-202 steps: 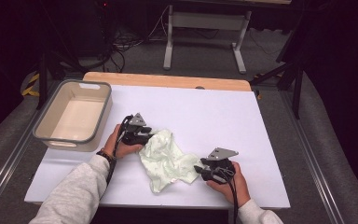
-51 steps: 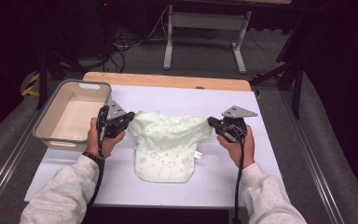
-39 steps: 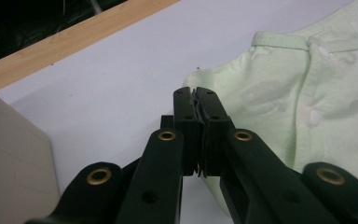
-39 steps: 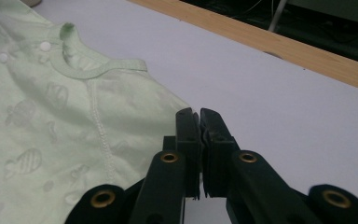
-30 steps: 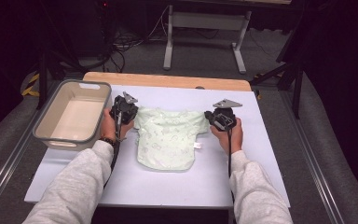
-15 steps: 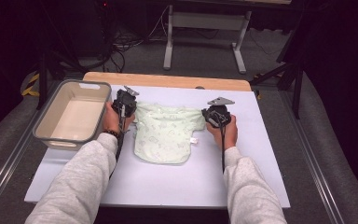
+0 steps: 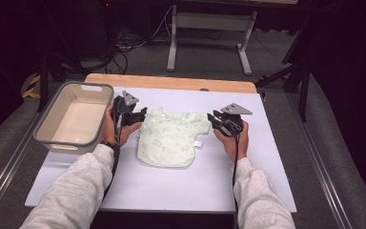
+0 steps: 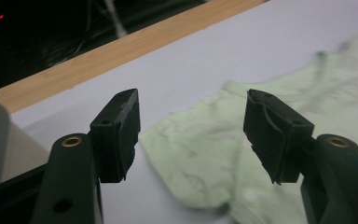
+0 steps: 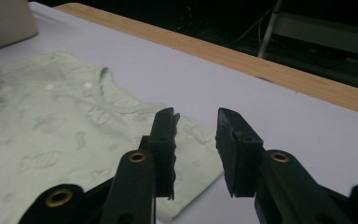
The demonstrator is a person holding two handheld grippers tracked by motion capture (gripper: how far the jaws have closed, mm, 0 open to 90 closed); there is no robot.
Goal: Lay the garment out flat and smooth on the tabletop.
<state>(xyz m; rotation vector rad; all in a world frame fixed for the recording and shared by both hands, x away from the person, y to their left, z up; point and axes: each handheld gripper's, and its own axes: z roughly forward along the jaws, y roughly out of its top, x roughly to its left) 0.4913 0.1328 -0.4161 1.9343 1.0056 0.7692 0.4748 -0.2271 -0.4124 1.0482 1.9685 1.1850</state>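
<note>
Up close, the right gripper [image 9: 193,140] jaws clear the shirt [image 9: 65,135].

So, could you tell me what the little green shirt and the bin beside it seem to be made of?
Shirt: probably soft matte cotton-like knit; it lies limp and flat, with a faint print and small snaps at the neck. Bin: likely moulded plastic, grey outside, cream inside, with smooth rigid walls, rounded corners and handle cutouts.

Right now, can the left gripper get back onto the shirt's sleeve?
Probably yes. The left gripper, whose jaws have just been opening, hangs right over the sleeve of the shirt, with nothing between them.
</note>
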